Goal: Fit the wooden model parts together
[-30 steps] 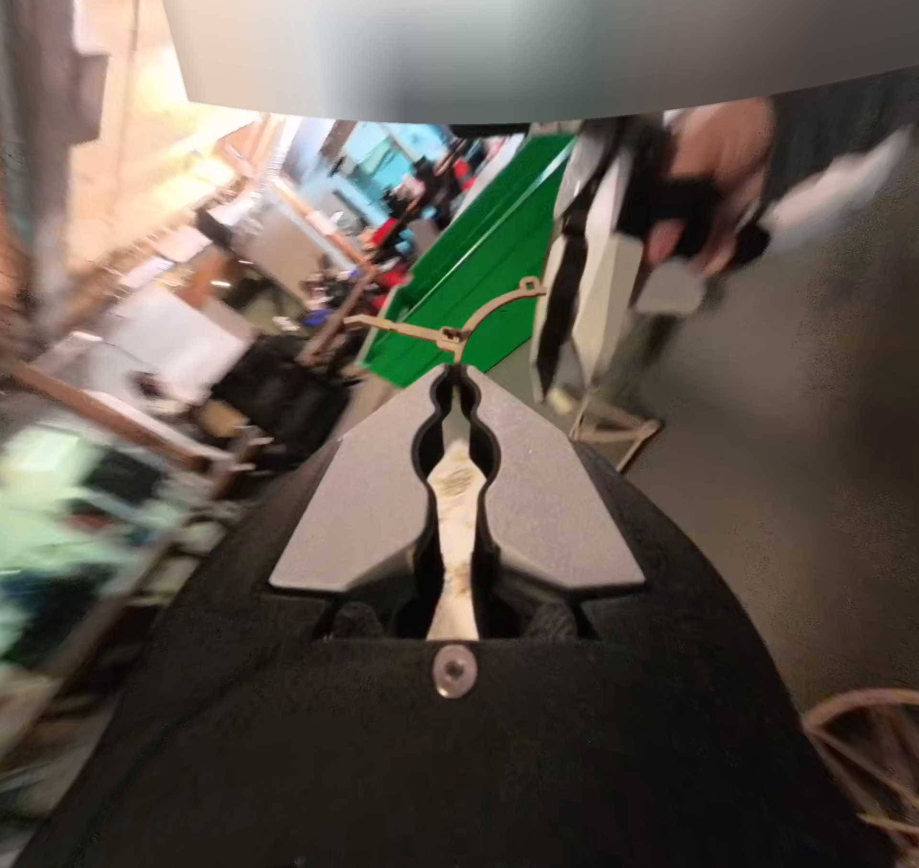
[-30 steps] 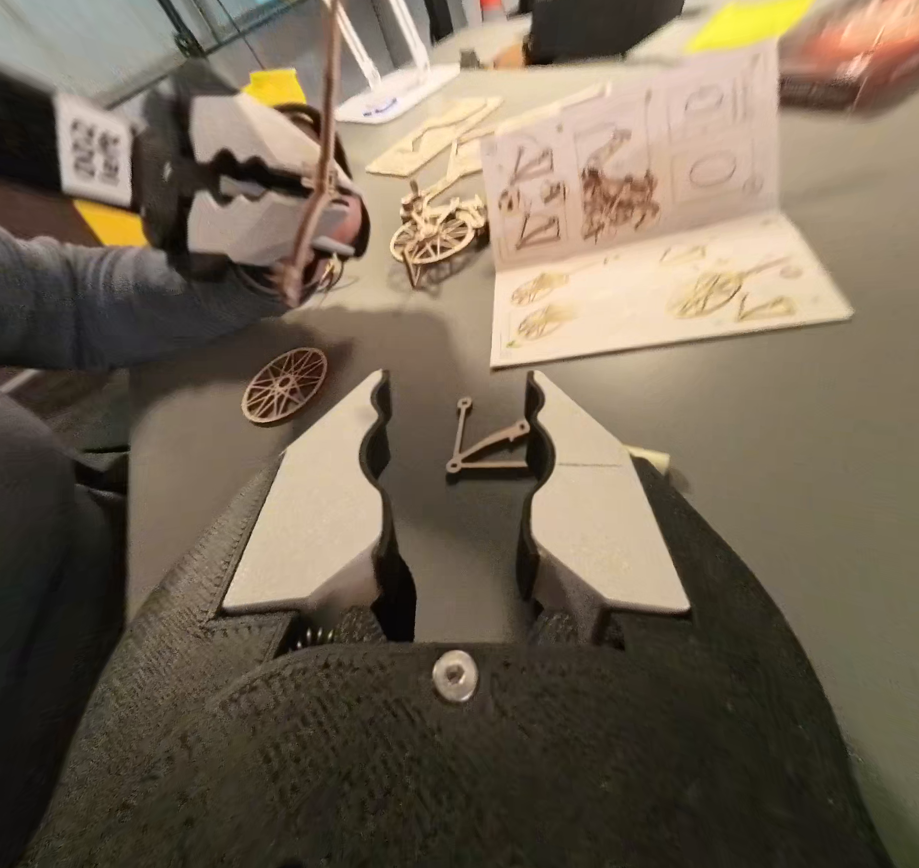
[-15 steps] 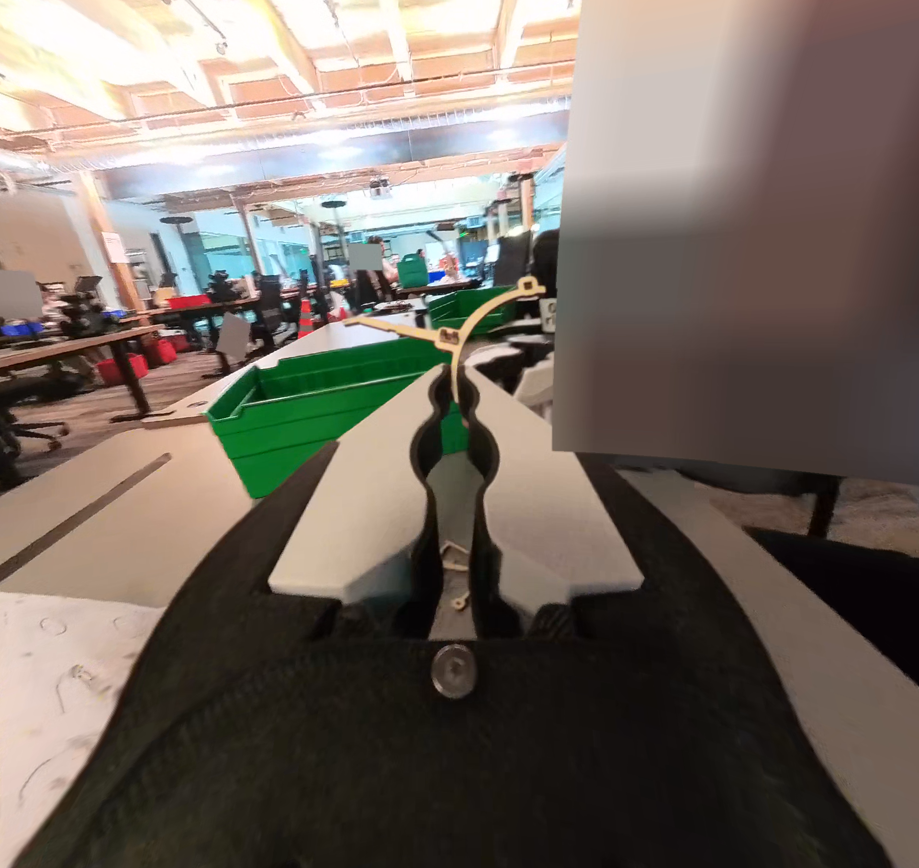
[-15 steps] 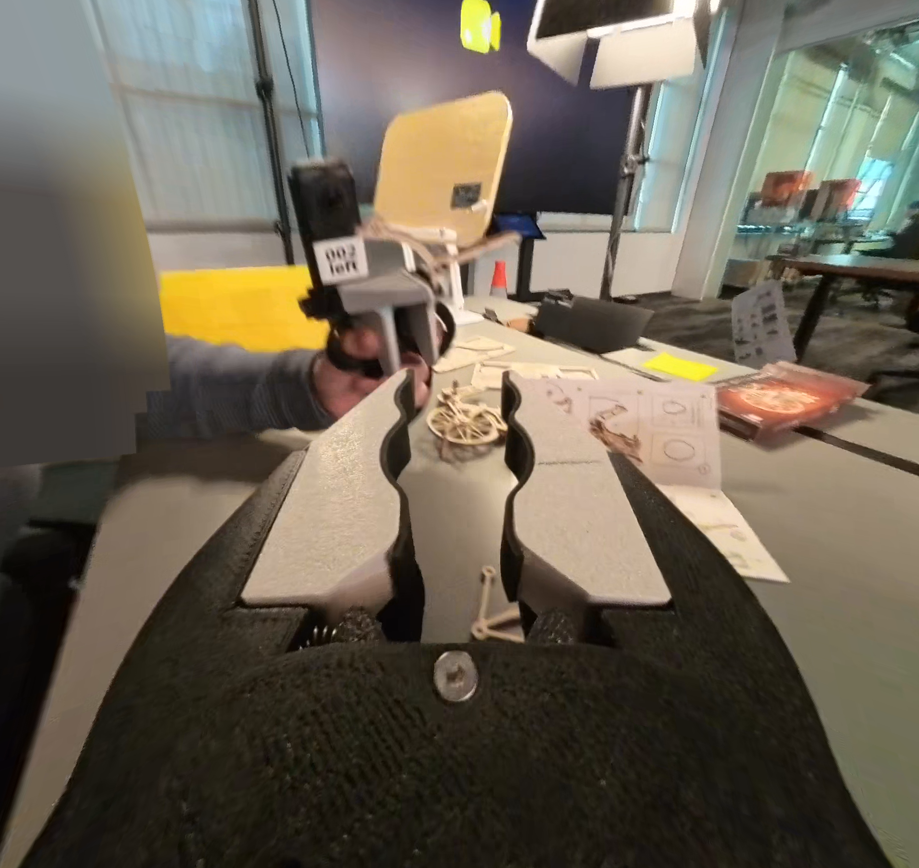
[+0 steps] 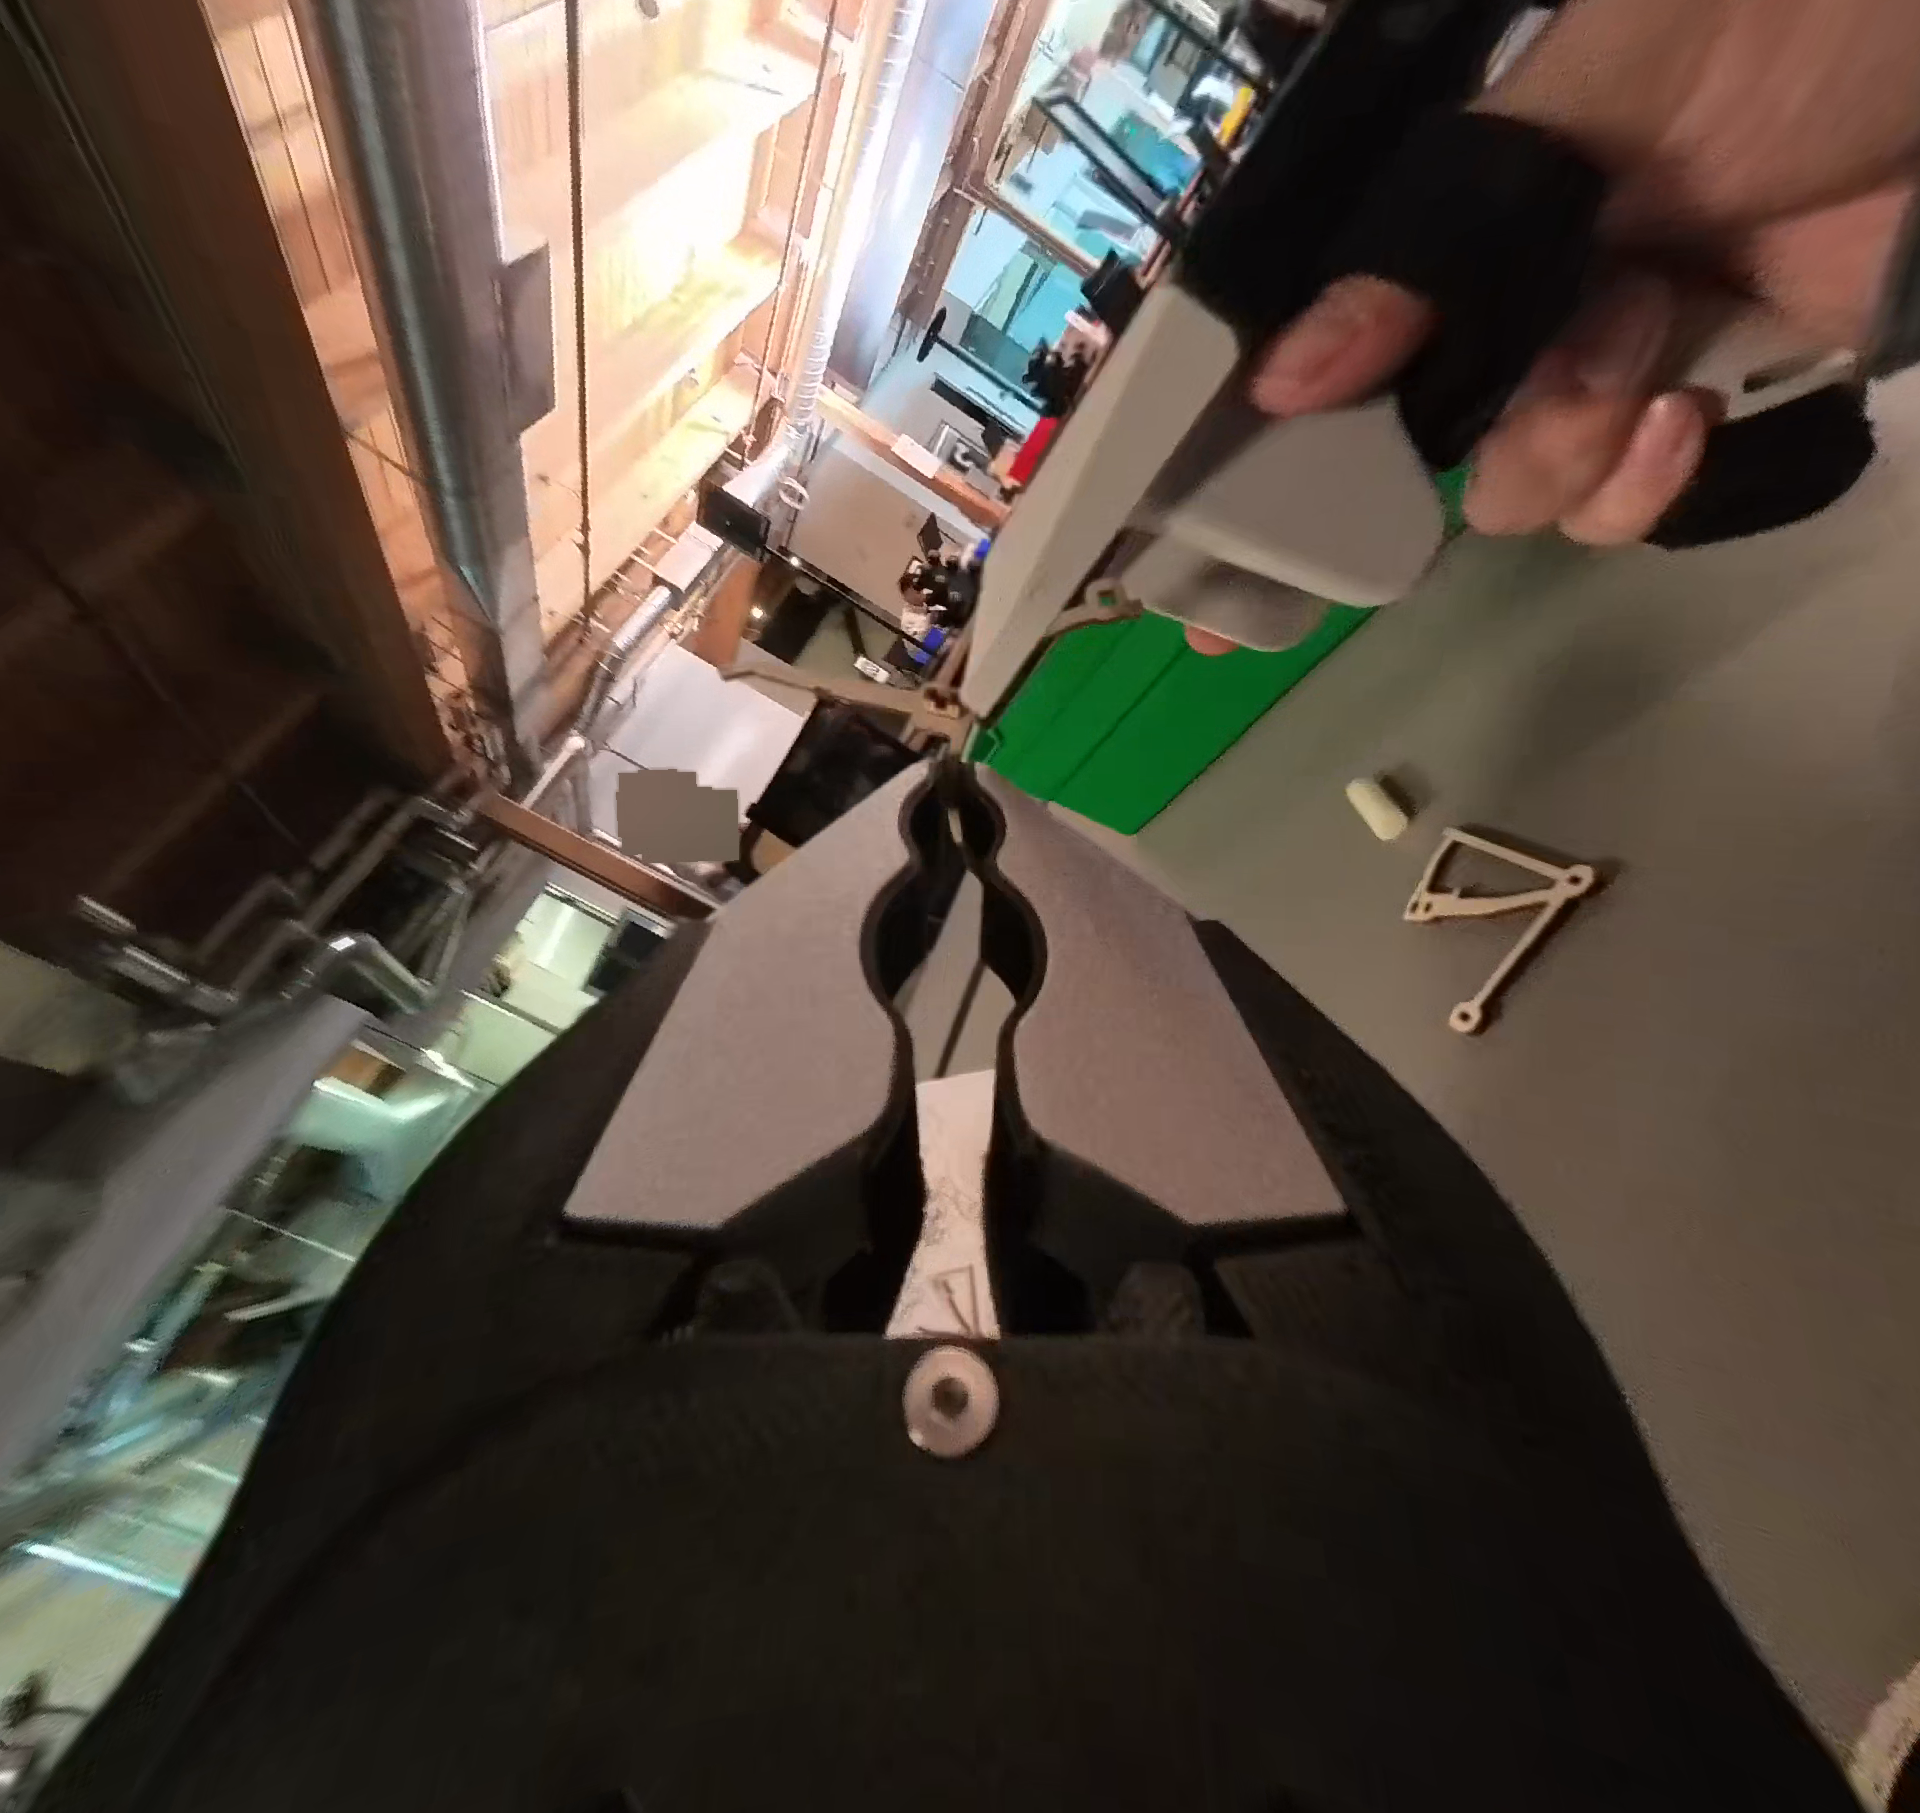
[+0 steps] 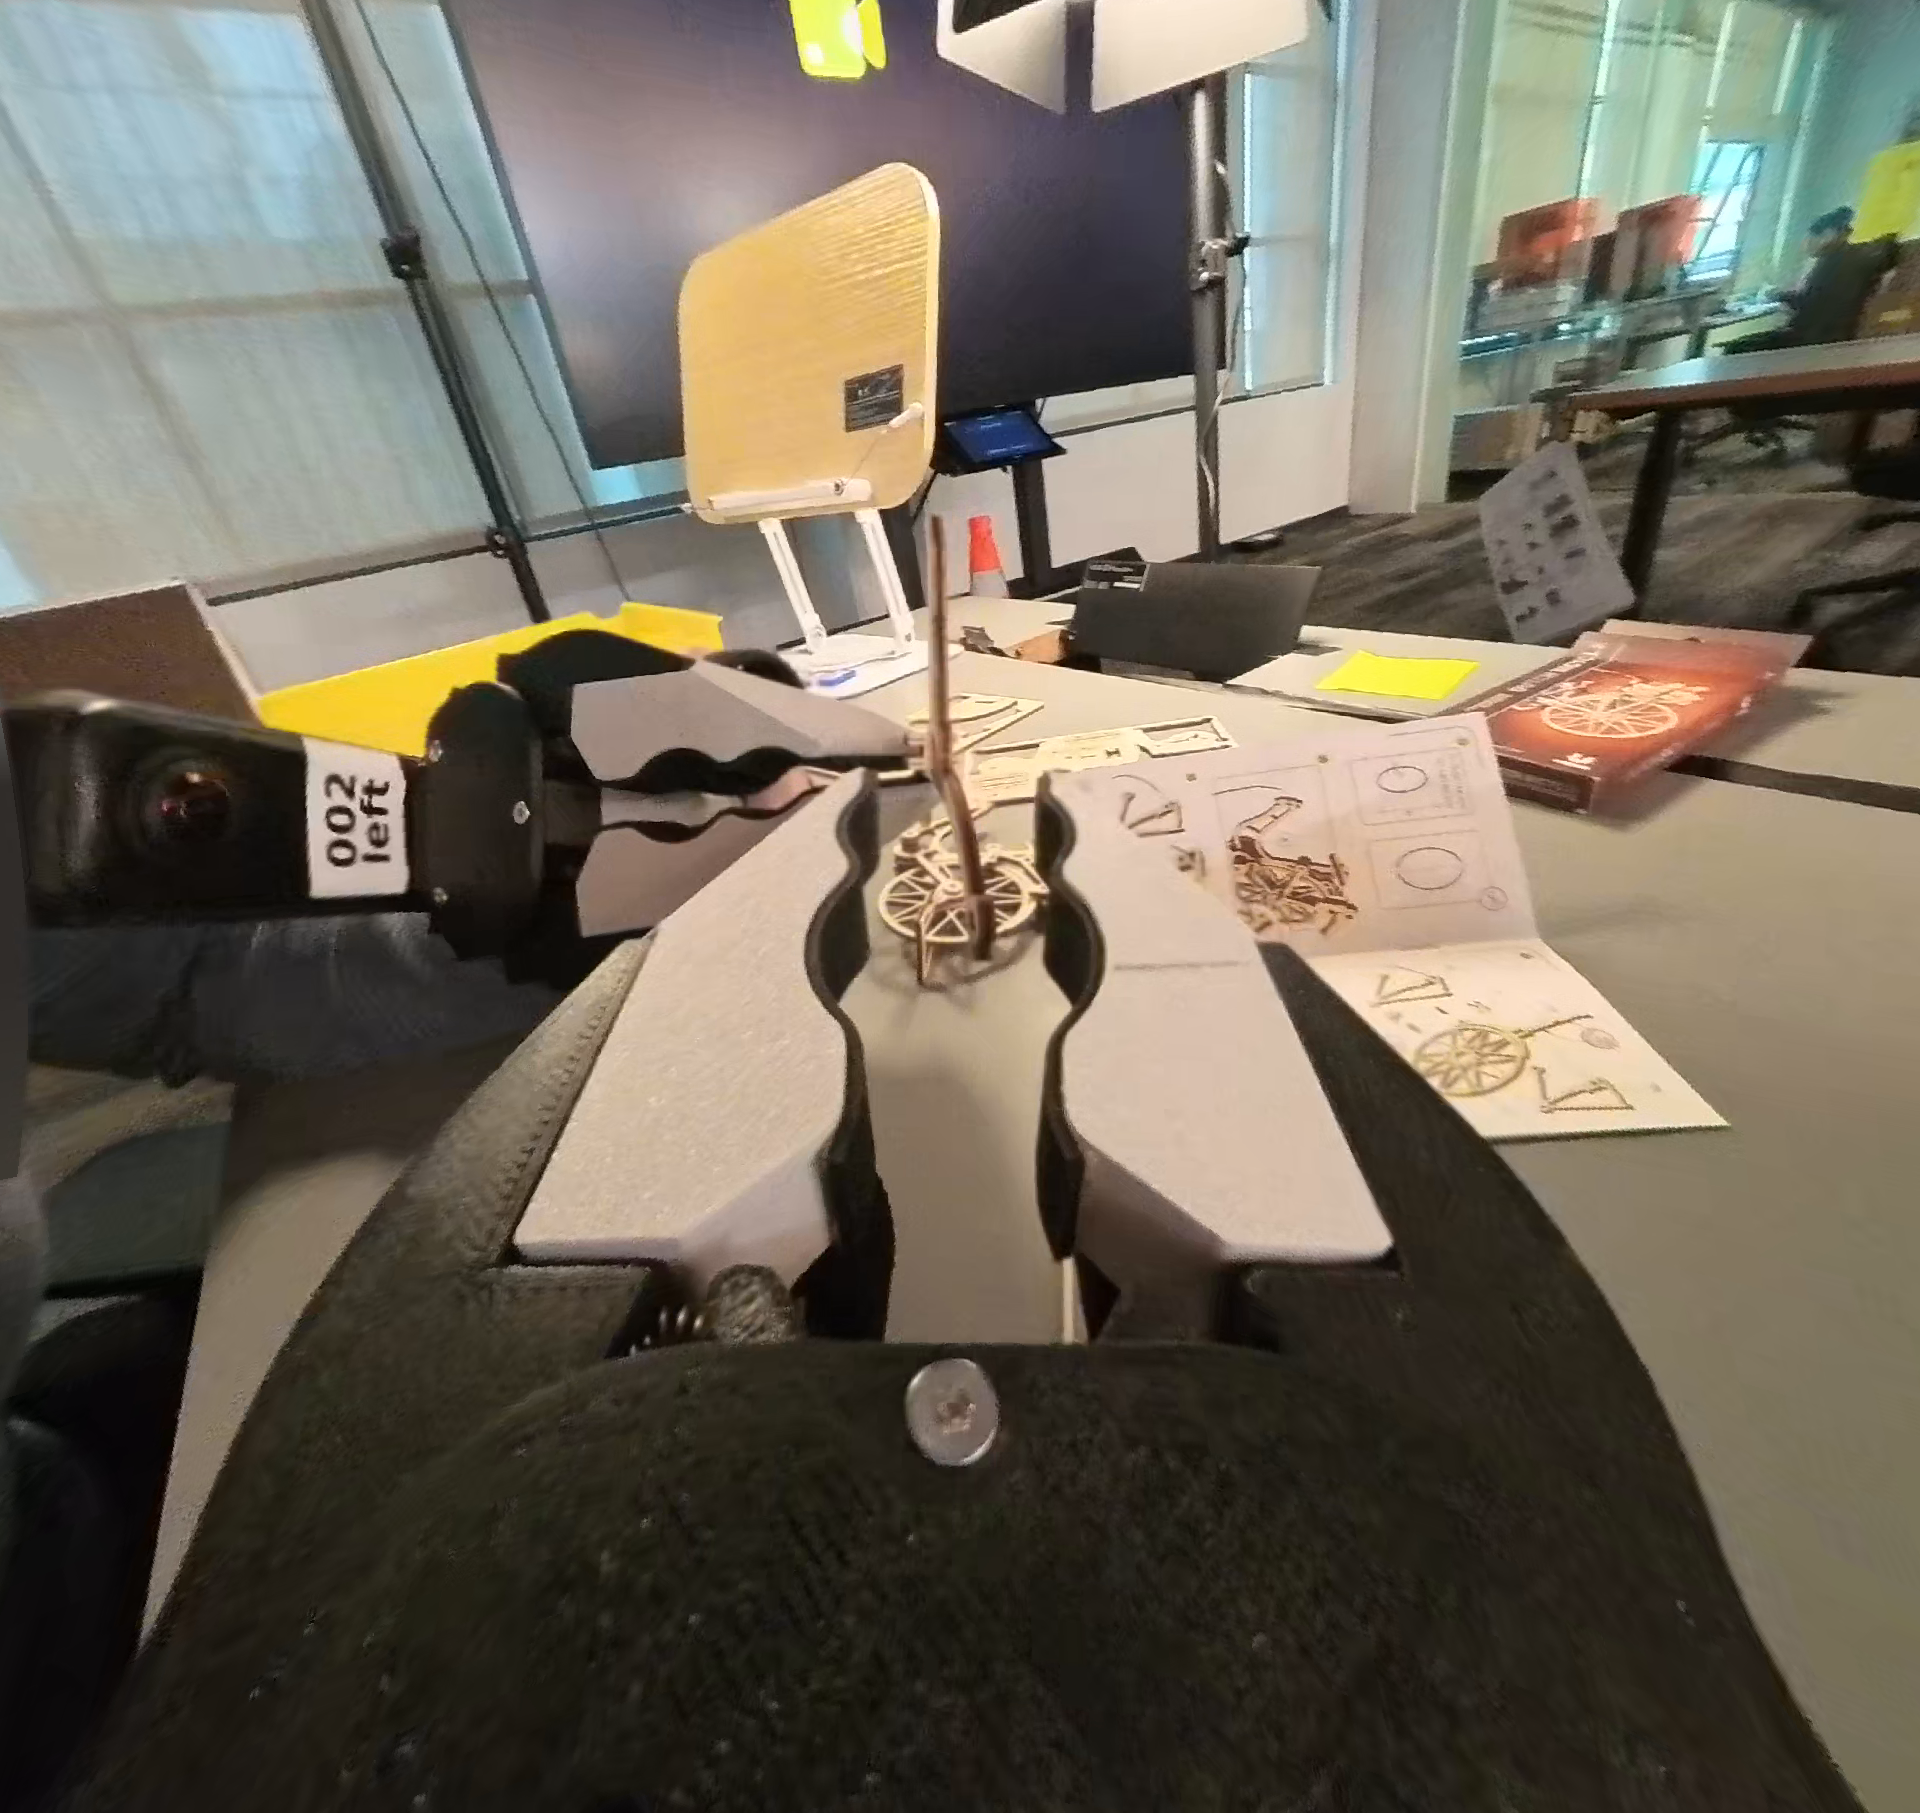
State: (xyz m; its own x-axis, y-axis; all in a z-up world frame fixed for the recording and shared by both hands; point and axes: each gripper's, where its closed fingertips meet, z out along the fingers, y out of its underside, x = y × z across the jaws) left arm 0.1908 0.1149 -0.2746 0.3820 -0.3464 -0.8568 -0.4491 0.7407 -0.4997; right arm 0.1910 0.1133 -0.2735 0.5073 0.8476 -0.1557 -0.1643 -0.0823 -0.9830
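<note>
The left hand-held gripper (image 6: 914, 750) is clenched on a thin wooden frame piece (image 6: 948, 724), pinched at its very tips. In the right wrist view the piece stands nearly upright, its top rising above the fingertips and its lower end hanging down in front of the small wooden bicycle model (image 6: 951, 896) on the grey surface (image 6: 1714, 953); whether it touches the model cannot be told. In the left wrist view the same piece (image 5: 894, 688) shows as a slim forked strip sticking out past the closed tips (image 5: 951, 776).

The right hand-held gripper (image 6: 951, 828) is released, its jaws apart with nothing between them, and the frame piece and bicycle model show through the gap. A hand (image 5: 1621, 236) grips its handle, seen close in the left wrist view.

A triangular wooden part (image 5: 1491, 906) lies flat on bare surface, with a small pale peg (image 5: 1380, 807) just beside it; both have open room around them. A green bin (image 5: 1132, 714) stands farther off behind them.

To the right of the model an opened instruction sheet (image 6: 1403, 890) is half propped up, half flat. Beyond it, toward the far edge, lie flat wooden part sheets (image 6: 1101, 750), a dark red box (image 6: 1642, 709), a yellow note (image 6: 1397, 672) and a tablet stand (image 6: 810, 361). The near right part of the surface is bare.
</note>
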